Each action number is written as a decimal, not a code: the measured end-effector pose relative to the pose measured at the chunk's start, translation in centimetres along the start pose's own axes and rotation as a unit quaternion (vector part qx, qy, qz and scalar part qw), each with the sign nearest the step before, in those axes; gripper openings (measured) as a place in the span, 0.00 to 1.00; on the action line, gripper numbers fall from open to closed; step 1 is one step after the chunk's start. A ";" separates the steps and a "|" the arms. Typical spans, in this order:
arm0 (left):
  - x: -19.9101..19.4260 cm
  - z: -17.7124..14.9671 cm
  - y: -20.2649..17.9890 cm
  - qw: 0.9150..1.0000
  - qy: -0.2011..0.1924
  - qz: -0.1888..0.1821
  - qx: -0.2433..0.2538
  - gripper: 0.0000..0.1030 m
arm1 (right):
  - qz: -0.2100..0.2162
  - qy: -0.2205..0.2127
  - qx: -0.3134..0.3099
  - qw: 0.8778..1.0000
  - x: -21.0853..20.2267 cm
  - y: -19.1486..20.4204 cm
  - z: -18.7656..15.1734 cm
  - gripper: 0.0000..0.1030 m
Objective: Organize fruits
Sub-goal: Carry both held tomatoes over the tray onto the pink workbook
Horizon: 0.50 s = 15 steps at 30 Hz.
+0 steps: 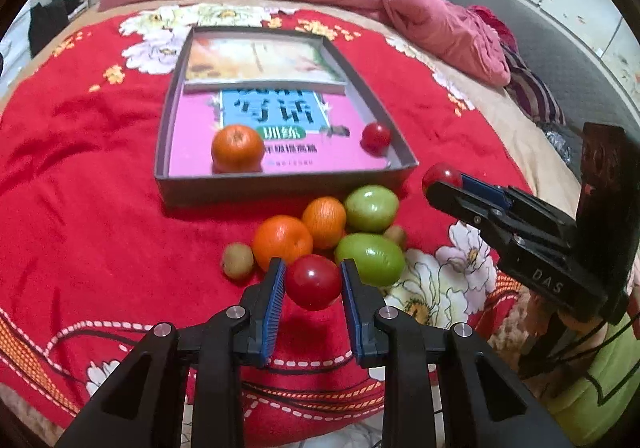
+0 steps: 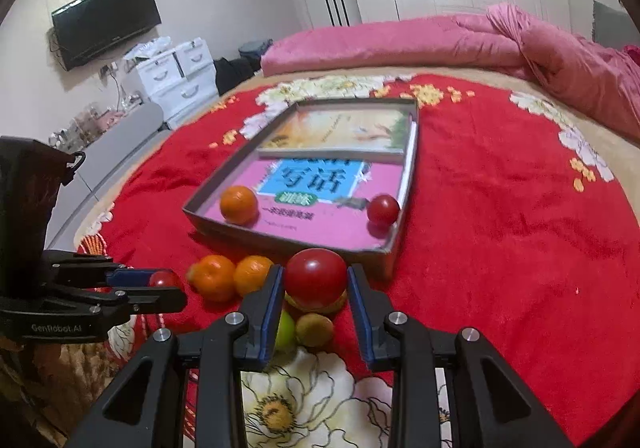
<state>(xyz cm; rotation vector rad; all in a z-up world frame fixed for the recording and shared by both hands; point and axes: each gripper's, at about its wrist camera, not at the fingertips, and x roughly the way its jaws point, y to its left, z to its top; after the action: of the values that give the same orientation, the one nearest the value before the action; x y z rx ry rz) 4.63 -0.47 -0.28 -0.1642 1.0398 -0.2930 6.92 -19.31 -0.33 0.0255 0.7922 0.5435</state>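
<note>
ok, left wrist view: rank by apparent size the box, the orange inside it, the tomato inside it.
1. box
2. orange
3. tomato
Orange and tomato sit at similar depth in the box, so that gap looks real.

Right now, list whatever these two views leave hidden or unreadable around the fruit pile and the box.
- Right wrist view: the green fruit is mostly hidden behind the right hand-held gripper and its red tomato.
- Left wrist view: the small brown fruit behind the pile is half covered by green fruit.
- Both views: the box's upper book is too blurred to read.
- Left wrist view: the person is cut off at the right edge.
</note>
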 end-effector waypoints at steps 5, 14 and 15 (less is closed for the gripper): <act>-0.7 0.5 -0.2 1.000 -0.012 0.003 0.000 0.28 | 0.008 -0.029 -0.003 1.000 -1.0 0.7 0.6 0.32; -1.5 1.6 -0.4 1.000 -0.027 0.006 -0.006 0.28 | 0.008 -0.046 -0.006 0.999 -1.6 1.1 1.0 0.32; -1.6 1.7 -0.4 1.000 -0.028 0.007 -0.006 0.28 | 0.008 -0.047 -0.006 0.999 -1.7 1.1 1.0 0.32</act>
<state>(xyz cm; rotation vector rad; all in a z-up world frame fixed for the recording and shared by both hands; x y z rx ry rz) 5.33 -0.38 1.98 -0.1754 0.9867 -0.2680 6.12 -18.93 1.73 0.0460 0.6971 0.5585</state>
